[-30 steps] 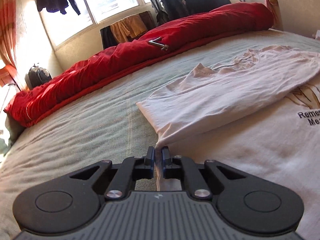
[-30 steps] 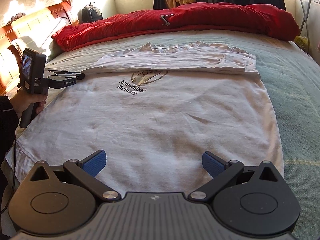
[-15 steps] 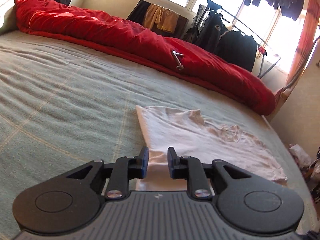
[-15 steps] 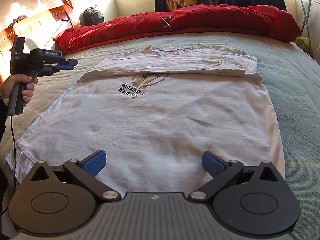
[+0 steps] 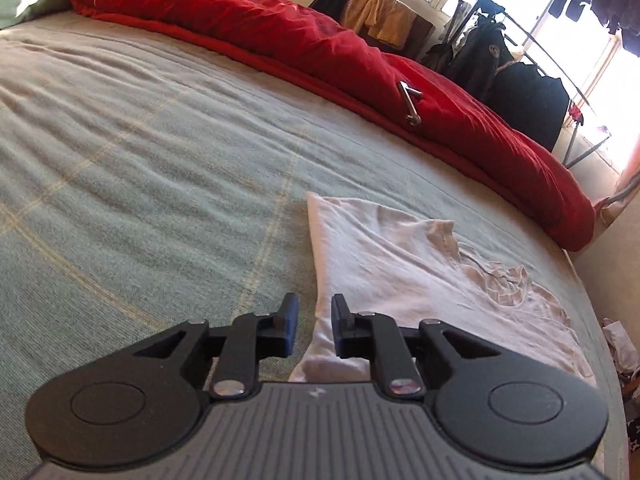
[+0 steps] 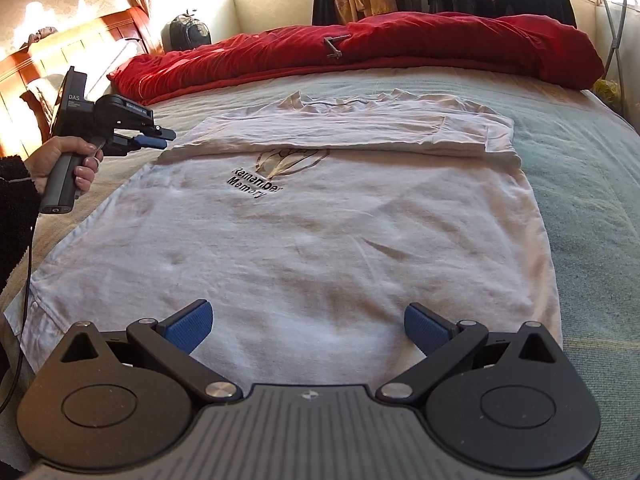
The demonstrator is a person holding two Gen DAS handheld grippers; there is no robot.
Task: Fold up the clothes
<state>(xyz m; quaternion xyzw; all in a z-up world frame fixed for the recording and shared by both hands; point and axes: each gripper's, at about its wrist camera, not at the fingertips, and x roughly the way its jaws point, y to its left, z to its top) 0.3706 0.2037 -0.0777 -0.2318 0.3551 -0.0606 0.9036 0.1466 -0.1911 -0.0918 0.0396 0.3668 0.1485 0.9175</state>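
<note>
T-shirt [image 6: 304,240] flat on bed [image 6: 580,152]

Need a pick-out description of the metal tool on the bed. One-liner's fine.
Start at the bed and go to its far edge, where a red duvet lies bunched along the window wall. The tool rests on top of it near the middle: a small bent grey metal piece, the only hard, shiny thing among fabric.

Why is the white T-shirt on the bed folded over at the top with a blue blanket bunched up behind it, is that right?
Not quite. The blanket bunched up behind the white T-shirt is red, not blue, as the right wrist view shows. The T-shirt does lie on the bed with its top folded over.
</note>
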